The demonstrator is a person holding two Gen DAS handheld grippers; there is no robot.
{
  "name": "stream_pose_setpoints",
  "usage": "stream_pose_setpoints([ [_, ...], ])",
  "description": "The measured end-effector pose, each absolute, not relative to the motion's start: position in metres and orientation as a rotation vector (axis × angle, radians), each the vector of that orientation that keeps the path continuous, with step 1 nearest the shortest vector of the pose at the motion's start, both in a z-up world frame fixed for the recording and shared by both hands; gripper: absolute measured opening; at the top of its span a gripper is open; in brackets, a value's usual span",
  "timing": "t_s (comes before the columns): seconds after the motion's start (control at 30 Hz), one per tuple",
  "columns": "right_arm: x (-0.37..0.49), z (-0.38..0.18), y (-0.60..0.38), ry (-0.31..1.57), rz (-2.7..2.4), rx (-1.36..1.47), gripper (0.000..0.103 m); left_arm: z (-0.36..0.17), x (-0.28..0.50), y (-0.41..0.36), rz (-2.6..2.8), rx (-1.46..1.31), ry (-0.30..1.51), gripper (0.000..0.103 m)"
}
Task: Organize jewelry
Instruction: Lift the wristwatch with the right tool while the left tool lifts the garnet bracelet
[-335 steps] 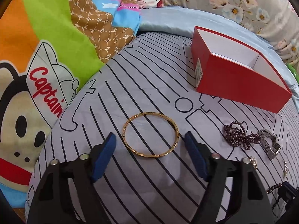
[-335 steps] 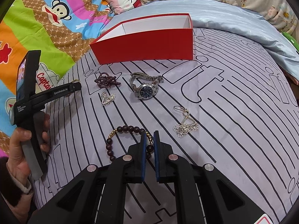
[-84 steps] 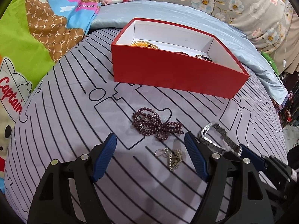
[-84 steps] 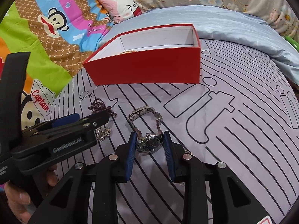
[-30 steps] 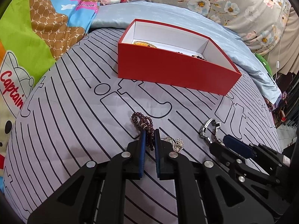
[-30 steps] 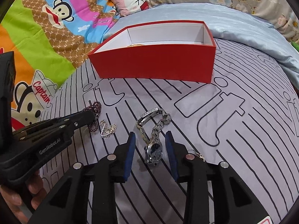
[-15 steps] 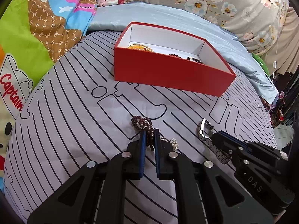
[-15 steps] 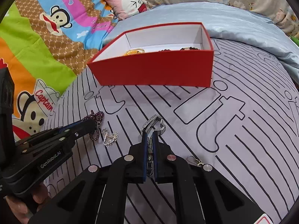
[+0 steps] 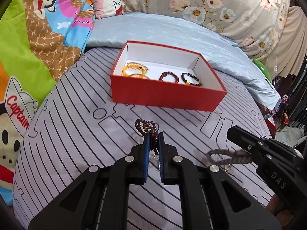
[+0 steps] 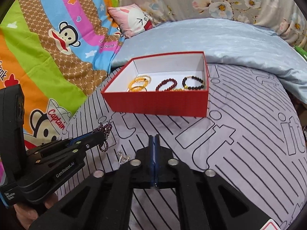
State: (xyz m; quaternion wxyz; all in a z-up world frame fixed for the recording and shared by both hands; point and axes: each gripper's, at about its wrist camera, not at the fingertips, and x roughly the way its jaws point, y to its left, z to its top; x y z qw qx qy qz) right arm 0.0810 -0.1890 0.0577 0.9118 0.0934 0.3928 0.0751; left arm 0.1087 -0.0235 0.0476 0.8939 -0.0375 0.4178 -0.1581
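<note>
Bed (image 9: 67, 153): your grey, black-lined sheet sits lower in both wrist views than a second ago; both of your hands have come up off it.
Red box (image 9: 167, 97): at the far middle of the bed. You now look down into it and see yellow bead bracelets (image 9: 135, 71) on the left, a dark red bracelet (image 9: 168, 77) in the middle and a black-and-gold bracelet (image 9: 191, 79) on the right.
Right gripper (image 10: 154, 143): a second ago your jaws stood apart around the watch; they have just closed fully. The left wrist view shows the blurred watch (image 9: 228, 156) hanging from the tip, lifted clear of the sheet.
Left gripper (image 9: 153, 140): unchanged, nearly closed on the dark purple bead necklace (image 9: 146, 129), whose loops now dangle above the sheet rather than lying on it.
Silver piece (image 10: 123, 157): a small chain item left on the sheet, near, between your two grippers.
</note>
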Motion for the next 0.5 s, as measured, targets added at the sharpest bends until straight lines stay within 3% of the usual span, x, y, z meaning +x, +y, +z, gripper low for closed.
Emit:
stream_pose_setpoints([
  [0.3, 0.077, 0.058, -0.194, 0.817, 0.141, 0.158, 0.001, 0.053, 0.109, -0.022, -0.322, -0.077, 0.857, 0.008],
  [0.5, 0.052, 0.023, -0.195, 0.893, 0.123, 0.158, 0.028, 0.041, 0.104, -0.025, -0.33, -0.069, 0.888, 0.008],
])
